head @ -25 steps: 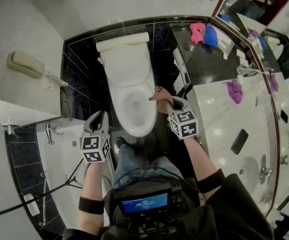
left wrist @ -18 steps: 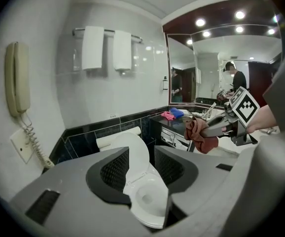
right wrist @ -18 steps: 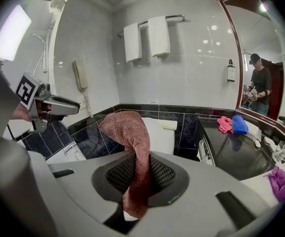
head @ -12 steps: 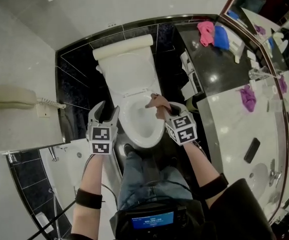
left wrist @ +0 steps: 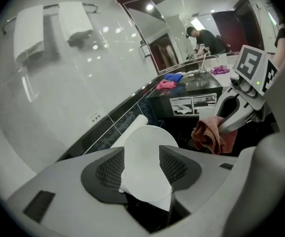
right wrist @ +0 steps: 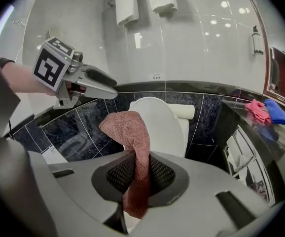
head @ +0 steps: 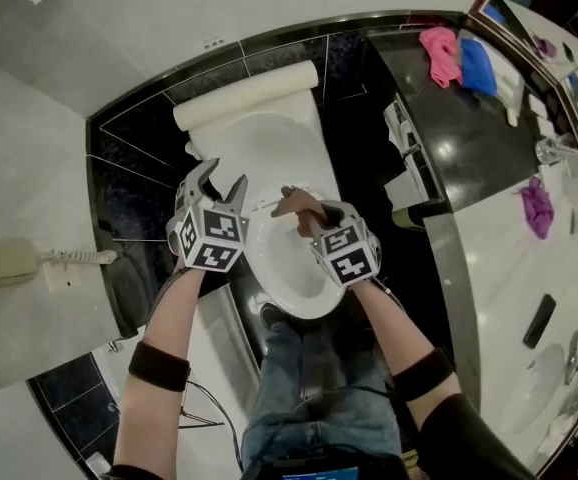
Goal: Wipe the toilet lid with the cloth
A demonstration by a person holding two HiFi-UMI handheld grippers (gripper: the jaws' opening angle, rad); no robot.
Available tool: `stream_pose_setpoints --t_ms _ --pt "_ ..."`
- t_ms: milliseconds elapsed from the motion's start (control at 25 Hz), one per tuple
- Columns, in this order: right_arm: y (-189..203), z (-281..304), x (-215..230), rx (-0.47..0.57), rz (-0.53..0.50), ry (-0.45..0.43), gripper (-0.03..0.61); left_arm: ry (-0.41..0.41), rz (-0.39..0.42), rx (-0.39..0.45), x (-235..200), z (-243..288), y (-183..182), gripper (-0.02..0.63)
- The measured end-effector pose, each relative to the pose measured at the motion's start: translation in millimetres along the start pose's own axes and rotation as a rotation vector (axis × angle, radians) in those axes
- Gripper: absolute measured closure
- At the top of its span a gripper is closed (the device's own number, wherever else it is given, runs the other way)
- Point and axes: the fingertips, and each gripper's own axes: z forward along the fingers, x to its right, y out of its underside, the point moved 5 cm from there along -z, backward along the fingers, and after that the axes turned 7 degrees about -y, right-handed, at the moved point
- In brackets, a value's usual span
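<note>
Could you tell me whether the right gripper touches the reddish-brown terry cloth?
Touching: right gripper view shows the right gripper pinching the reddish-brown terry cloth.

L gripper (left wrist: 142, 154) jaws had just opened wide, gripping nothing; lid (left wrist: 150, 132) showed thru gap. R gripper (left wrist: 225, 127) held cloth (left wrist: 209, 136) right of lid.

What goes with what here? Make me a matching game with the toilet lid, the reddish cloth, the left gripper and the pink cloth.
1 toilet lid
2 reddish cloth
3 left gripper
4 pink cloth

A lying on the black counter
B standing up
C open, empty
D pinched in the right gripper

Pairs: 1-B, 2-D, 3-C, 4-A. The left gripper's jaws have just been opening.
</note>
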Motion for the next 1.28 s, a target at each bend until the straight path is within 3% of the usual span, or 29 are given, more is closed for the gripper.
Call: stream_pose_setpoints --t_ms 280,560,840,960,1280 --pt "-3 61 17 -0.019 -0.005 -0.002 0.505 0.023 0.155 -0.02 -9 85 -3 0.387" --pt "1 84 26 -0.024 0.012 0.0 0.505 0.025 0.33 -0.041 -28 139 -14 0.39" --pt "5 87 32 -0.022 0.024 0.004 0.505 0.078 0.388 -0.084 -23 162 -9 0.421" --pt "6 87 34 -0.018 0.028 0.005 0.505 0.076 0.395 -0.094 -21 166 -7 0.509" --pt "27 82 31 -0.036 0.046 -0.002 0.505 0.056 0.396 -0.099 -14 154 -9 0.52"
